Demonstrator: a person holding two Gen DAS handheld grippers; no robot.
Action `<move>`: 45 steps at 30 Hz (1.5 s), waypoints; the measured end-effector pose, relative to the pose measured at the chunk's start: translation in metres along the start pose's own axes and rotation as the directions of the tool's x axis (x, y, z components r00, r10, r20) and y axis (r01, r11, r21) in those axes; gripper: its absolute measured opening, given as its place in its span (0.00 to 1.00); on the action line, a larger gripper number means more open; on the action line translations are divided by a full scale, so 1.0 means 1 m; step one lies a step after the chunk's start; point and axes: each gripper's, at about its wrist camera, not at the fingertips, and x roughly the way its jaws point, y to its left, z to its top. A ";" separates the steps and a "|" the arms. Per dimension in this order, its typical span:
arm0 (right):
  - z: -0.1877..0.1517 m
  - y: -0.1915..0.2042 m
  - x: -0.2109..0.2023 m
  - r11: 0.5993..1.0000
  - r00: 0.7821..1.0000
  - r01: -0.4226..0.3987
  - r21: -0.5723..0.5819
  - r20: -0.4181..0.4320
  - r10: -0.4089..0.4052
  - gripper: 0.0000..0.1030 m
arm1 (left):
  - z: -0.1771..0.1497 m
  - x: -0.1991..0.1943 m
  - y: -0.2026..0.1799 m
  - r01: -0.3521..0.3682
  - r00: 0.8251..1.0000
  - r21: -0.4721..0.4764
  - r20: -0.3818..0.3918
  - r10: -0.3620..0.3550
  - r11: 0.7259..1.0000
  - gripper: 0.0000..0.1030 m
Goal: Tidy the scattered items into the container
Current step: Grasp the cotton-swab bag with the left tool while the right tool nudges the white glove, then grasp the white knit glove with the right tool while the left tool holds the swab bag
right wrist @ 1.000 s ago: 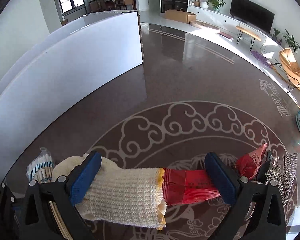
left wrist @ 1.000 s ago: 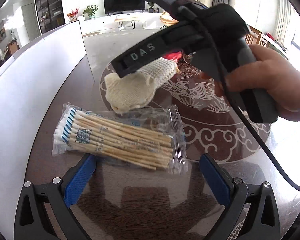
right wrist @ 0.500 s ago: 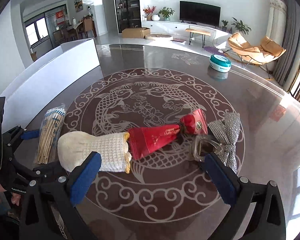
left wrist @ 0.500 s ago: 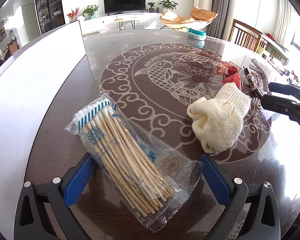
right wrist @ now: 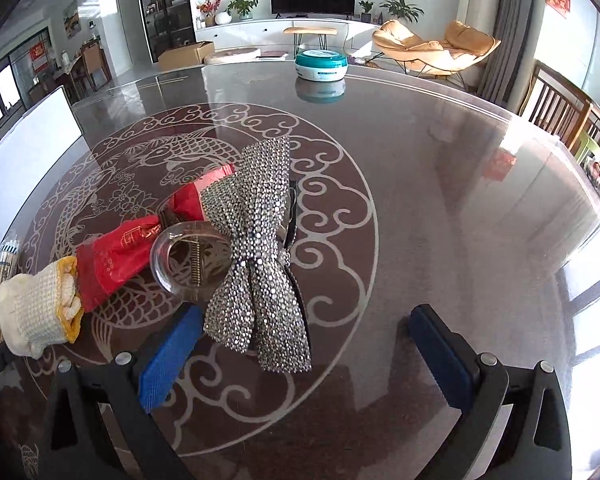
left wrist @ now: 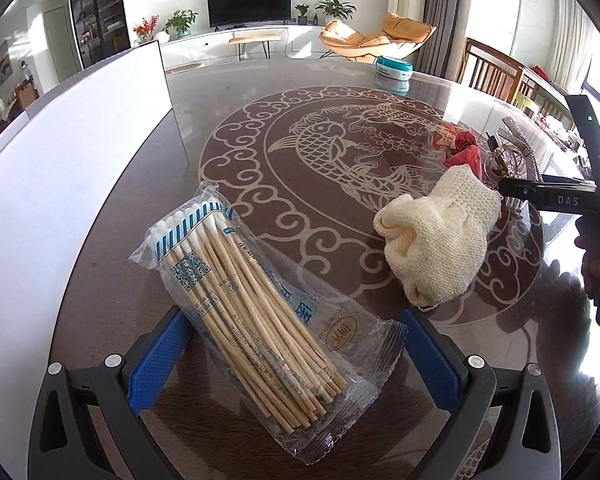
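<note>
Since half a second ago the right tongs (right wrist: 304,354) have swung toward the rhinestone bow clip (right wrist: 258,256), which now fills the centre of their view, while the left view has barely changed. Both tongs are spread wide, holding nothing; the left tongs (left wrist: 292,354) straddle the lower end of one cotton swab packet (left wrist: 244,300), low in the frame.

Four loose items lie on the worktop (right wrist: 440,184): the one swab packet, one cream knitted glove (left wrist: 436,240) at centre right of the left view, one red wrapper (right wrist: 128,248) touching the glove's cuff, and the one bow clip with its clear ring, overlapping the wrapper's far end. One white container (left wrist: 80,160) stands along the left edge of the frame. One teal-and-white round tin (right wrist: 322,65) sits at the far rim.

Dark glossy glass with a pale carp-and-cloud medallion forms the worktop. Beyond it: a television, potted plants, an orange lounge chair and wooden dining chairs.
</note>
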 end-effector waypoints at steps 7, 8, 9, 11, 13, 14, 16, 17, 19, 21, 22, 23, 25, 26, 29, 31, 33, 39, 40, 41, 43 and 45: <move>-0.005 0.060 -0.005 0.995 0.998 -0.054 -0.086 0.017 0.056 1.00 | -0.003 -0.007 0.024 0.104 0.994 -0.106 0.052 -0.099 0.989 1.00; -0.007 0.070 -0.006 0.992 0.997 -0.068 -0.103 0.018 0.070 1.00 | -0.005 -0.010 0.028 0.112 0.993 -0.126 0.060 -0.105 0.986 1.00; -0.009 0.080 -0.007 0.988 0.996 -0.087 -0.131 0.016 0.090 1.00 | -0.008 -0.012 0.032 0.112 0.992 -0.142 0.066 -0.104 0.983 1.00; -0.016 0.102 -0.011 0.967 0.989 -0.142 -0.213 0.005 0.147 1.00 | -0.015 -0.017 0.037 0.115 0.992 -0.163 0.074 -0.104 0.980 1.00; -0.027 0.118 -0.017 0.937 0.980 -0.191 -0.292 -0.002 0.200 1.00 | -0.022 -0.021 0.042 0.115 0.992 -0.182 0.080 -0.102 0.977 1.00; -0.033 0.121 -0.020 0.929 0.977 -0.203 -0.309 -0.003 0.212 1.00 | -0.024 -0.023 0.045 0.117 0.991 -0.193 0.085 -0.102 0.974 1.00; -0.041 0.120 -0.024 0.932 0.978 -0.201 -0.302 -0.002 0.210 1.00 | -0.025 -0.024 0.048 0.130 0.989 -0.206 0.093 -0.113 0.970 1.00; -0.044 0.117 -0.026 0.938 0.979 -0.194 -0.289 0.000 0.202 1.00 | -0.025 -0.023 0.048 0.129 0.990 -0.203 0.090 -0.113 0.971 1.00; -0.047 0.110 -0.027 0.950 0.983 -0.175 -0.257 0.006 0.182 1.00 | -0.022 -0.020 0.044 0.095 0.994 -0.171 0.065 -0.085 0.981 1.00; -0.048 0.106 -0.028 0.959 0.986 -0.158 -0.233 0.010 0.165 1.00 | -0.019 -0.015 0.037 0.041 0.999 -0.132 0.034 -0.037 0.990 1.00; -0.048 0.104 -0.029 0.961 0.987 -0.156 -0.229 0.011 0.162 1.00 | -0.017 -0.012 0.035 0.018 1.000 -0.119 0.022 -0.015 0.993 1.00; -0.047 0.103 -0.030 0.961 0.987 -0.154 -0.229 0.011 0.161 1.00 | -0.015 -0.010 0.035 -0.001 1.000 -0.113 0.013 0.003 0.994 1.00; -0.048 0.104 -0.031 0.961 0.987 -0.154 -0.229 0.011 0.160 1.00 | -0.010 -0.006 0.039 -0.022 1.000 -0.123 0.004 0.022 0.992 1.00; -0.048 0.103 -0.031 0.961 0.987 -0.154 -0.229 0.011 0.161 1.00 | -0.007 -0.003 0.043 -0.037 0.999 -0.130 -0.002 0.037 0.991 1.00; -0.048 0.103 -0.031 0.961 0.987 -0.154 -0.229 0.011 0.161 1.00 | 0.002 0.007 0.049 -0.104 0.995 -0.114 -0.025 0.101 0.988 1.00; -0.048 0.103 -0.031 0.961 0.987 -0.154 -0.230 0.011 0.161 1.00 | 0.006 0.008 0.054 -0.092 0.996 -0.112 -0.020 0.091 0.989 1.00; -0.048 0.103 -0.031 0.961 0.987 -0.154 -0.230 0.011 0.161 1.00 | 0.009 0.004 0.057 -0.077 0.997 -0.103 0.019 0.079 0.992 0.65; -0.047 0.105 -0.035 0.939 0.977 -0.211 -0.270 -0.035 0.209 1.00 | -0.009 -0.017 0.069 0.011 0.999 -0.076 0.037 -0.008 0.997 0.36; -0.047 0.106 -0.039 0.928 0.966 -0.259 -0.269 -0.046 0.256 1.00 | -0.015 -0.022 0.069 0.026 0.999 -0.058 0.039 -0.024 0.998 0.36; -0.047 0.109 -0.047 0.910 0.948 -0.315 -0.268 -0.038 0.317 1.00 | -0.022 -0.027 0.068 0.040 0.998 -0.035 0.042 -0.039 0.999 0.36; -0.046 0.123 -0.066 0.869 0.913 -0.389 -0.305 -0.001 0.408 1.00 | -0.034 -0.035 0.064 0.056 0.997 0.016 0.049 -0.057 0.998 0.36; -0.040 0.149 -0.070 0.830 0.900 -0.409 -0.378 -0.019 0.435 1.00 | -0.042 -0.040 0.062 0.055 0.997 0.039 0.055 -0.057 0.998 0.37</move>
